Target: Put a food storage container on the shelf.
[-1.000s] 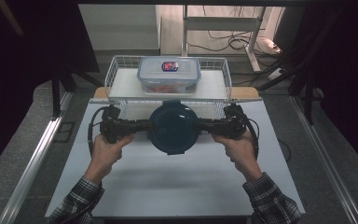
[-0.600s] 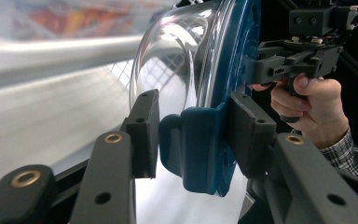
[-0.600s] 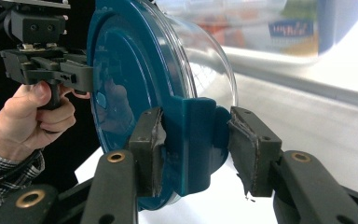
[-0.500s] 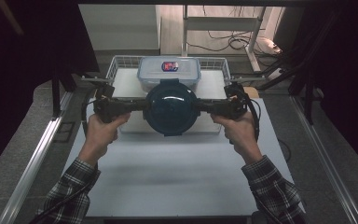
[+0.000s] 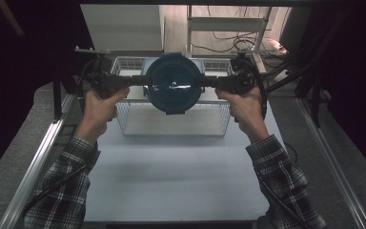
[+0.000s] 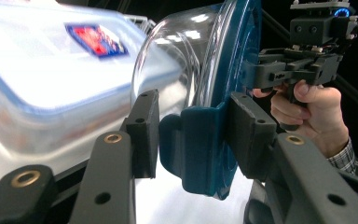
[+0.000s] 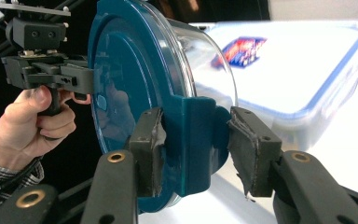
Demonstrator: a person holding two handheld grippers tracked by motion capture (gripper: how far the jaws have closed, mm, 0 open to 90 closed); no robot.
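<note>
A round clear container with a dark blue lid hangs in the air, tipped so the lid faces me, above a white wire basket. My left gripper is shut on the lid's left clasp. My right gripper is shut on the right clasp. In the left gripper view its pads flank the blue tab; in the right gripper view the pads do the same. A rectangular lidded box with a red and blue label lies just behind the round container.
The basket stands at the far end of the white tabletop. Metal rails run along both sides of the table. A white frame and loose cables lie beyond the basket. Plaid sleeves enter from the bottom.
Both hands have risen and moved away from me, carrying the round container from the tabletop up to a place over the basket. The grip on both clasps has stayed the same.
</note>
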